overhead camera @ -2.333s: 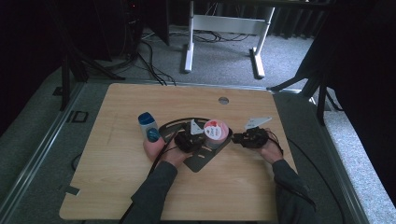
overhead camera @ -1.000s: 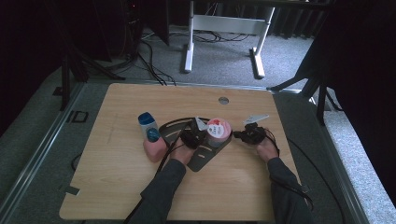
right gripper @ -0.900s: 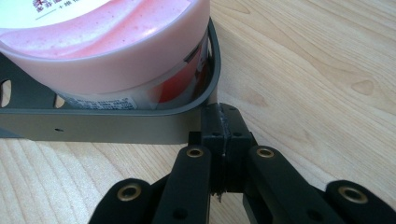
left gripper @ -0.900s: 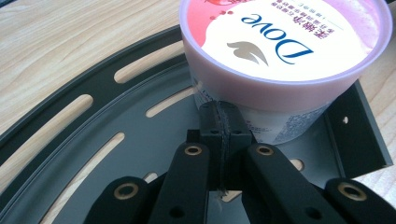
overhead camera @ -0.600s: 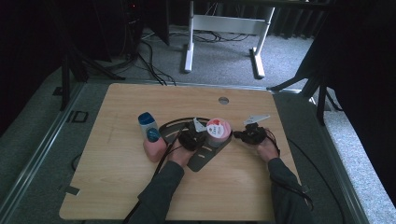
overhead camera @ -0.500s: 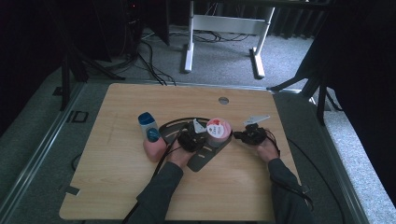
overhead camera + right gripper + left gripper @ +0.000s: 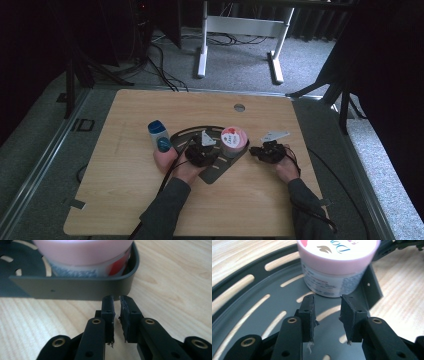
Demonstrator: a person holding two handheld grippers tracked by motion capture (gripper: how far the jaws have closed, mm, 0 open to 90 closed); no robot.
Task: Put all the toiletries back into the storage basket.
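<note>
**Jar stands in the tray, both grippers free of it**

The jar (image 7: 234, 141), a round tub with a pink lid, stands upright at the right end of the dark slotted tray (image 7: 216, 172) near the middle of the wooden table (image 7: 125, 200). In the left gripper view the jar (image 7: 337, 267) sits on the tray floor (image 7: 262, 315) close to the tray's upright side wall.

The left gripper (image 7: 327, 303) points at the jar from just short of it. Its jaws have just been opening and now stand apart with nothing between them; the pads do not touch the jar. In the high view this gripper (image 7: 200, 150) hovers over the tray, just left of the jar.

The right gripper (image 7: 116, 302) is outside the tray, low over the bare table, facing the tray's outer wall (image 7: 75, 288) with the jar (image 7: 82, 255) behind it. Its jaws have just been opening as well; only a narrow gap shows between them, and they hold nothing. In the high view it (image 7: 260, 151) lies just right of the tray.

A pink bottle with a blue cap (image 7: 161, 145) lies on the table just beside the tray's left end.
</note>
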